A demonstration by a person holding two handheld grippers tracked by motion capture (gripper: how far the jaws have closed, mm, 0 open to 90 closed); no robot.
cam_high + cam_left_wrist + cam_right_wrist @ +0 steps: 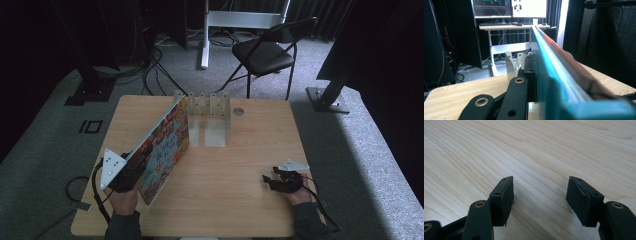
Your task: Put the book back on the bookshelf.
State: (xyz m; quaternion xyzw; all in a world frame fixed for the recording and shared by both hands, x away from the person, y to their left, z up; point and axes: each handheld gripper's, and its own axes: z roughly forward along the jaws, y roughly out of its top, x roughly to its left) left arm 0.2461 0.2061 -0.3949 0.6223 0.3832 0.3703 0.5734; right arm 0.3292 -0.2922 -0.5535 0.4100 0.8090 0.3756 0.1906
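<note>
A large picture book with a busy, colourful cover stands tilted on its lower edge on the wooden table. My left gripper is shut on its near corner. In the left gripper view the book's teal edge runs away from the jaws, with one black pad pressed flat on its side. The book's far end leans near a metal divider rack. My right gripper rests low on the table at the right, open, with bare wood between its pads.
The metal rack stands at the table's far edge, with a round cable hole to its right. A black folding chair sits behind the table. A desk with monitors lies further back.
</note>
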